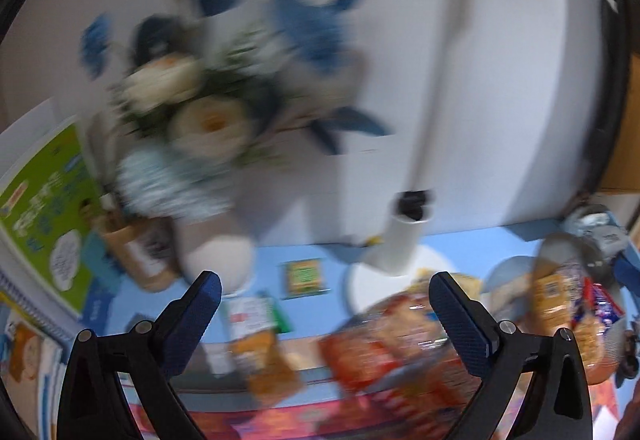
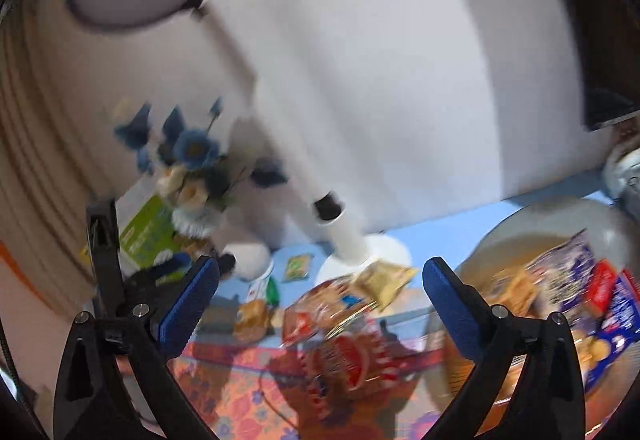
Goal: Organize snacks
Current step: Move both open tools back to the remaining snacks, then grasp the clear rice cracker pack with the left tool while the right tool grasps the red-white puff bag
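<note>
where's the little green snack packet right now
The green snack packet lies flat on the blue table, far side, between the round white lamp base on its right and the white vase on its left.

We saw a blurred bouquet (image 1: 192, 96) of blue and cream flowers against the wall; left of it leaned a green book (image 1: 48, 216) (text unreadable), right of it a white lamp base (image 1: 400, 244).

A large red and orange snack bag (image 2: 340, 344) is seen lying near the middle of the blue worktop, a beige packet (image 2: 384, 280) resting on its far edge. A small green packet (image 1: 305, 277) lies flat farther back. More packets are heaped in the clear bowl (image 2: 532, 216) at right.
</note>
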Demonstrator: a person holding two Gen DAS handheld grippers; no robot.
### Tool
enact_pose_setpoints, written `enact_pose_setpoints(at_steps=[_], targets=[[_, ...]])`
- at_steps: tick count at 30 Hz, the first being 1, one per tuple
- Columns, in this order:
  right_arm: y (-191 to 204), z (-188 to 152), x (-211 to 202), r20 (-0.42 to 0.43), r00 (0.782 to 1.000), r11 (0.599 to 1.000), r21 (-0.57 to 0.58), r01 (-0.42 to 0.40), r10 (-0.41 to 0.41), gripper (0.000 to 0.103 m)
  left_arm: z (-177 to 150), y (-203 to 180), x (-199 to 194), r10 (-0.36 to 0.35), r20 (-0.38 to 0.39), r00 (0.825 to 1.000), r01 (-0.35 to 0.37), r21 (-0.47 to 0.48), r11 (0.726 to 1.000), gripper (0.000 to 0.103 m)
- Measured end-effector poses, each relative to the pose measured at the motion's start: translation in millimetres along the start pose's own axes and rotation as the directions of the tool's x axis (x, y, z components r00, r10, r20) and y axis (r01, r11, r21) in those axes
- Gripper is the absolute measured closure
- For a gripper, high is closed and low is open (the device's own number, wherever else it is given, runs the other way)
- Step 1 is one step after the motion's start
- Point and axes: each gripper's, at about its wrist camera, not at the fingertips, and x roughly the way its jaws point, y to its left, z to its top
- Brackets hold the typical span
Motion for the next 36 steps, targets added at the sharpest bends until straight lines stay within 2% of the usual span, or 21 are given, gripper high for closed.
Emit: enact_pose_setpoints(at_steps=[4, 7, 15, 20, 26, 29, 31, 32, 36], targets=[[15.5, -29.9, 27.4, -0.063, 0.998, 0.999, -0.018, -0.027, 0.025, 0.0, -17.4, 41.2, 13.1, 0.023, -0.041, 0.999, -0.026, -0.088, 0.996, 0.0], [13.8, -52.1, 43.6, -0.08, 0.995, 0.998, 0.028, -0.06, 0.063, 0.0, -32.4, 62.4, 28.9, 0.022, -0.075, 0.997, -0.034, -0.16, 0.987, 0.0], [5.0, -98.5, 70.1, -0.067, 0.996, 0.998, 0.023, 0.063, -0.062, 0.0, -72.5, 74.5, 78.2, -0.007, -0.173, 0.985, -0.038, -0.255, 0.966, 0.0], [-15.3, -116.3, 86.3, -0.056, 0.989, 0.989, 0.052, 0.139, -0.136, 0.0, -88.1, 72.9, 102.6, -0.021, -0.222, 0.975, -0.039, -0.264, 0.964, 0.0], [-31.9, -121.6, 89.1, -0.029, 0.992, 0.988, 0.092, 0.122, -0.12, 0.0, -100.6, 74.9, 118.3, -0.037, -0.229, 0.973, -0.029, -0.276, 0.961, 0.0], [-42.8, -131.1, 97.4, -0.076, 0.991, 0.981, 0.152, 0.124, -0.114, 0.0, -108.6, 77.2, 122.4, -0.075, -0.218, 0.973, 0.005, -0.304, 0.953, 0.0], [-48.6, -136.8, 109.2, -0.137, 0.986, 0.976, 0.185, 0.118, -0.093, 0.0, -109.4, 73.1, 121.0, -0.049, -0.201, 0.978, -0.009, -0.279, 0.96, 0.0], [-44.0, -136.0, 107.7, -0.11, 0.988, 0.98, 0.155, 0.124, -0.107, 0.0, -108.7, 70.4, 121.5, -0.037, -0.2, 0.979, -0.018, -0.266, 0.964, 0.0], [-37.6, -136.7, 112.8, -0.138, 0.981, 0.981, 0.118, 0.154, -0.137, 0.0, -109.1, 64.9, 123.8, -0.004, -0.213, 0.977, -0.046, -0.232, 0.972, 0.0]])
